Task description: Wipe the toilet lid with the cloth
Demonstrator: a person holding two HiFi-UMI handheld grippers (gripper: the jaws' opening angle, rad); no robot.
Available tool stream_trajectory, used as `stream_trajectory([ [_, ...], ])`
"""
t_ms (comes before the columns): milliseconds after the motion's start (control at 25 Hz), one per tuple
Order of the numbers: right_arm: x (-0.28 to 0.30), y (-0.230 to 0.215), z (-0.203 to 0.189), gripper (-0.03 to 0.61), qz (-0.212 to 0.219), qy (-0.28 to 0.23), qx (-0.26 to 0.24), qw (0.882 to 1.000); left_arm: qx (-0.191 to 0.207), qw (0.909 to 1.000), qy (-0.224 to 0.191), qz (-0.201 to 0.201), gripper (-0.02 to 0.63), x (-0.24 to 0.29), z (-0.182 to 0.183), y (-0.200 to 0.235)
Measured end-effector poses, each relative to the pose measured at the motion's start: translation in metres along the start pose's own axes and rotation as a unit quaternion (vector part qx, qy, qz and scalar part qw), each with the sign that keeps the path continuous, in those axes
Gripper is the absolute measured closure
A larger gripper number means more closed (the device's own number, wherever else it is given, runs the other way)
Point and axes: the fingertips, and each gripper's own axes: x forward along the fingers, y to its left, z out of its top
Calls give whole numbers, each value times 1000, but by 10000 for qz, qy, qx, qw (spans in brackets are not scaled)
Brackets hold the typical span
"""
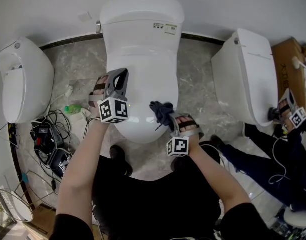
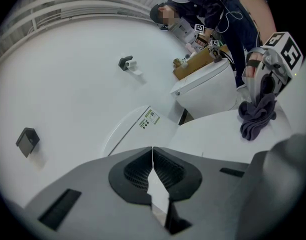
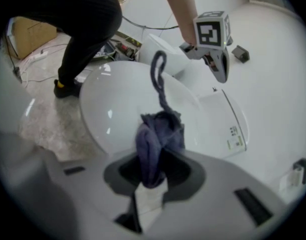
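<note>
Well, from where I stand the wiping looks barely begun, if at all. The toilet lid [image 1: 143,59] is down, white and glossy from the far end to its near rounded tip. I can see no streak, damp patch or dirt on it to tell which parts the cloth has covered.

The cloth [image 1: 162,113], a dark bluish-grey rag, is bunched into a wad. The right gripper [image 1: 169,123] pinches it between its jaws, and a loose loop sticks out beyond them. It sits at the near right edge of the lid and seems to rest on the surface or just above it, though I cannot say it is pressed flat.

The left gripper [image 1: 122,78] hangs over the left side of the lid with its jaws pressed together on nothing. It is apart from the cloth and appears to take no part.

My judgement is that the getting-ready part is done: the cloth is in hand and at the lid. Nearly the whole job is left. The wad wants spreading so more of it meets the surface. Then come passes across the near tip, the broad middle and the far end by the tank [image 1: 143,11].

A second toilet [image 1: 248,74] stands to the right, where another person [image 1: 273,159] is busy.
</note>
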Motion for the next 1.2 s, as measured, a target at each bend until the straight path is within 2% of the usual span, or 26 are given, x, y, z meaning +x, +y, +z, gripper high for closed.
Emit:
stream_trajectory([
  [360, -14, 25, 6, 486, 244, -109, -143, 9995, -21, 10000, 73, -53, 595, -7, -1, -8],
  [520, -16, 15, 5, 486, 200, -187, -116, 9996, -15, 10000, 75, -57, 595, -7, 2, -9],
  [680, -10, -34, 10, 486, -173, -288, 51, 9994, 32, 10000, 69, -59, 595, -8, -1, -8],
  [920, 46, -152, 28, 486, -802, -296, 11, 9963, 14, 9999, 157, 40, 595, -12, -17, 5],
  [1200, 114, -234, 38, 486, -939, 122, -116, 9954, 85, 9998, 183, -9, 595, -23, -28, 4],
])
